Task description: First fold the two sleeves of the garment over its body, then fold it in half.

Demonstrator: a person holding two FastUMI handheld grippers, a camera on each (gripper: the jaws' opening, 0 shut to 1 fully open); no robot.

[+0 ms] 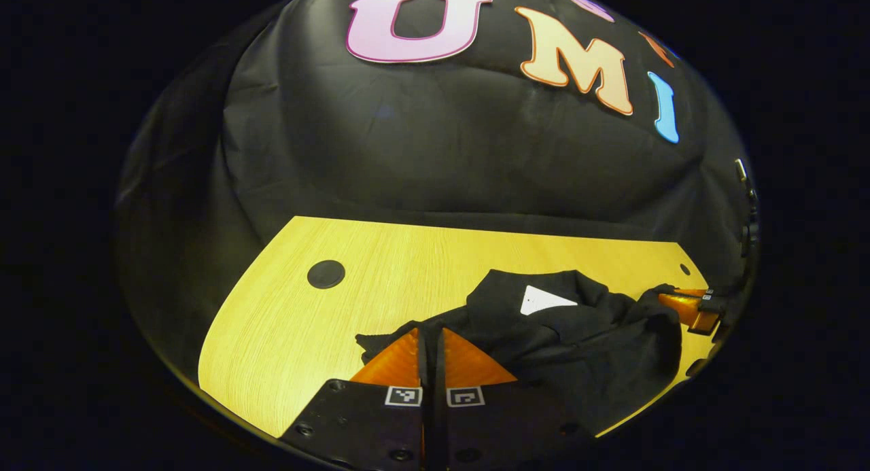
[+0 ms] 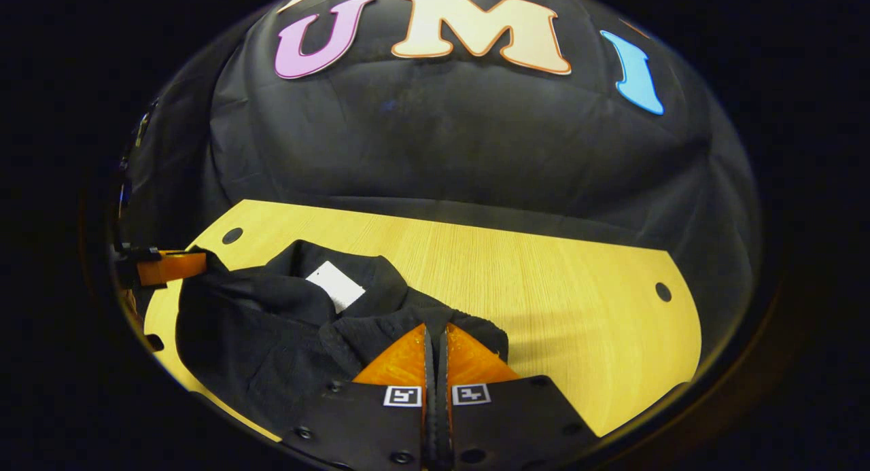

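1. Left gripper view: left tool (image 1: 431,335) at 6 o'clock, its two fingers drawn together with only a thin slit between them. The tips sit at the near edge of the black garment (image 1: 578,342); dark cloth lies in the slit, so it looks pinched there, though the hold itself is hard to make out.
2. Same view: garment lies bunched on the yellow wooden counter (image 1: 408,267), running from the tool tips toward 3 o'clock. A white tag (image 1: 544,300) shows at the neck, near 1 o'clock of the tips.
3. Same view: right tool (image 1: 690,308) at 3 o'clock, at the garment's far end, touching the cloth.
4. Right gripper view: right tool (image 2: 435,335) at 6 o'clock, fingers narrowed to a slit, tips on the garment's (image 2: 272,335) edge with cloth between them.
5. Same view: garment spreads from the tips toward 9 o'clock on the counter (image 2: 557,287); white tag (image 2: 335,285) at 10 o'clock of the tips.
6. Same view: left tool (image 2: 170,267) at 9 o'clock, against the garment's far corner.
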